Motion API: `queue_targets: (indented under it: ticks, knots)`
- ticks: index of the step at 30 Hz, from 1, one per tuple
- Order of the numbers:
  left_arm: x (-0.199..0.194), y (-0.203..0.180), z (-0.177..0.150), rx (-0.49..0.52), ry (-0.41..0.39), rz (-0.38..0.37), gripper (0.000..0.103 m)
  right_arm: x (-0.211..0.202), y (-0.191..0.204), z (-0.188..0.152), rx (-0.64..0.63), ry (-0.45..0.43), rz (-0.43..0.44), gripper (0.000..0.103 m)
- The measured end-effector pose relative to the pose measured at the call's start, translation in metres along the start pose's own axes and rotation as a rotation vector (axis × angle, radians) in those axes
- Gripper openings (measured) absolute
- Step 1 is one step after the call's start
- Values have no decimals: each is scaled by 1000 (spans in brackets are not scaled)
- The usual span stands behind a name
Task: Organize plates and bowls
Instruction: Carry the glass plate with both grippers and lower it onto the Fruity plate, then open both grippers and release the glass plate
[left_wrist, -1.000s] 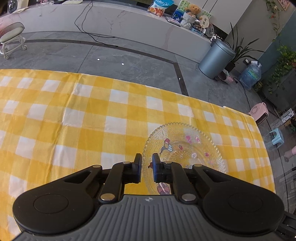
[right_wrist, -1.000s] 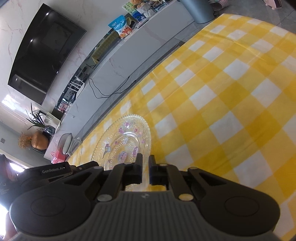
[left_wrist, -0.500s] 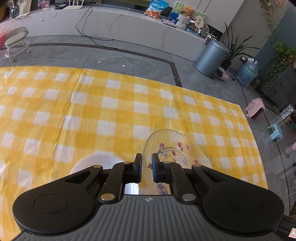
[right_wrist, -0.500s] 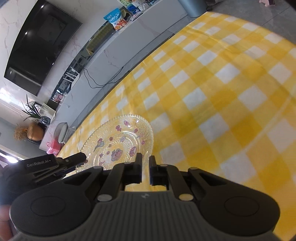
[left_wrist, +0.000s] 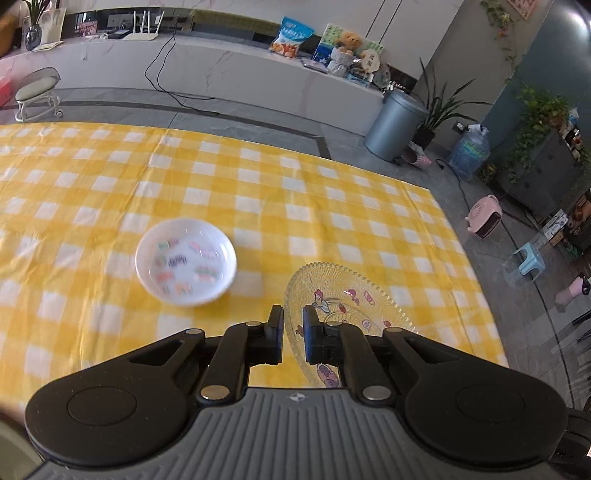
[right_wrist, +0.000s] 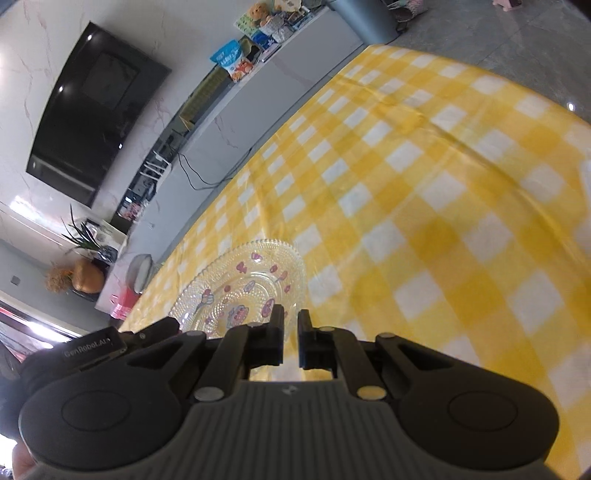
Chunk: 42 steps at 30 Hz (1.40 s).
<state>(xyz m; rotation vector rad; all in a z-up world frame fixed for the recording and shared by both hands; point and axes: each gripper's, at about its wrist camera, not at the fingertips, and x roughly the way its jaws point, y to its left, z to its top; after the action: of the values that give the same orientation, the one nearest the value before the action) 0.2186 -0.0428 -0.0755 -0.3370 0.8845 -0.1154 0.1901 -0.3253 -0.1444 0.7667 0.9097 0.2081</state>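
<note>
Left gripper (left_wrist: 293, 325) and right gripper (right_wrist: 290, 328): each nearly closed, a narrow gap between the fingers, grasping nothing. Glass plate (left_wrist: 347, 306) lies flat on the checked tablecloth (left_wrist: 258, 184), at about 1 o'clock of the left fingertips; white bowl (left_wrist: 185, 261) at 10 o'clock, apart from the plate. Risk: closed fingers could skid off the low, slick glass rim, or drag cloth and dishes together.

Home living room — television (right_wrist: 98, 110) (wall-mounted).
</note>
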Motion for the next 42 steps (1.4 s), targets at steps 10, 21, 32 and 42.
queue_targets:
  ticks: [10, 21, 32, 42]
  knots:
    - [-30, -2, -62, -80, -22, -52, 11, -56, -22, -39, 15, -3, -45, 4]
    - [-47, 18, -100, -163, -18, -53, 11, -71, -5, -61, -79, 22, -117, 4]
    - [-42, 20, -116, -139, -17, -43, 12, -62, 2, -68, -134, 48, -201, 4]
    - [-39, 17, -123, -91, -11, -22, 12, -52, 9, -74, -196, 92, -288, 4]
